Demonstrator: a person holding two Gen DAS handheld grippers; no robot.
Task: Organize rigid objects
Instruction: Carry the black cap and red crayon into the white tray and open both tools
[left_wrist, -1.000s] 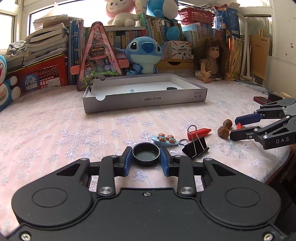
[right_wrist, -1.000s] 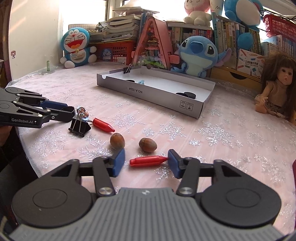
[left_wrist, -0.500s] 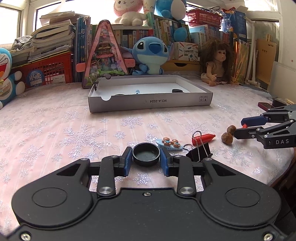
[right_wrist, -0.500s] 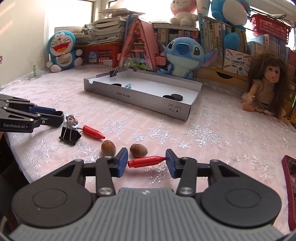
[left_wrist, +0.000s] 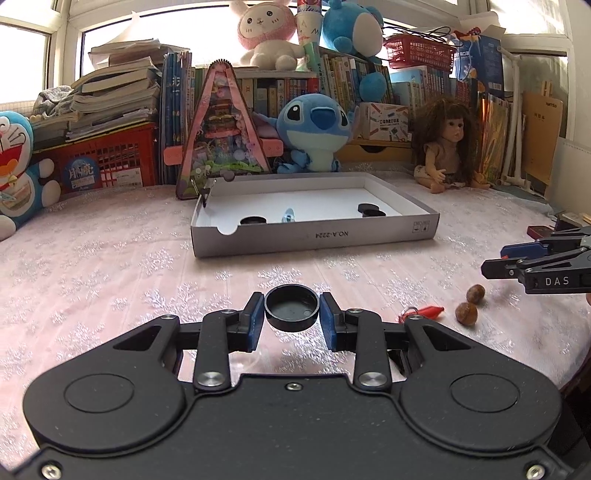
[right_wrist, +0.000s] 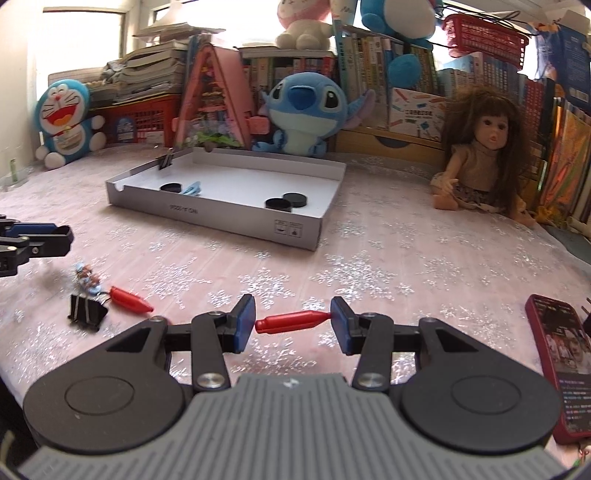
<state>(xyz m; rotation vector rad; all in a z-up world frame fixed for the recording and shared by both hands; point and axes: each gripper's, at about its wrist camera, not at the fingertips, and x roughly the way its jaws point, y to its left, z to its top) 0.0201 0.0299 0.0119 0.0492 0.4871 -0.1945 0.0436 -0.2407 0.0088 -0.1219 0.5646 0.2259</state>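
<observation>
Gripping a round black plastic cap (left_wrist: 291, 307) between its blue pads, the left tool (left_wrist: 291, 317) held the cap clear of the pink snowflake-patterned worktop (left_wrist: 110, 280) in the lower centre of the left wrist view. The right tool (right_wrist: 293, 322) was clamped end to end on a red bullet-shaped plastic piece (right_wrist: 291, 322), which lay crosswise between the pads in the lower centre of the right wrist view, with its pointed tip against the pad on the right side of the frame.

A shallow grey cardboard tray (right_wrist: 207, 216) with a white floor stood at the centre of the worktop. It contained three black round caps, two (right_wrist: 286, 202) side by side near the right end and one (right_wrist: 170, 188) near the left end, plus a small light-blue clip (right_wrist: 192, 188). A black binder clip (right_wrist: 166, 159) was fastened to the far left corner of the tray wall.

At the lower left of the right wrist view, a black binder clip (right_wrist: 85, 312), a second red bullet-shaped piece (right_wrist: 130, 298) and a small blue decorated hair clip (right_wrist: 88, 280) lay close together. Two brown nuts (left_wrist: 471, 304) rested at the right of the left wrist view. A red smartphone (right_wrist: 561, 369) lay at the right edge.
</observation>
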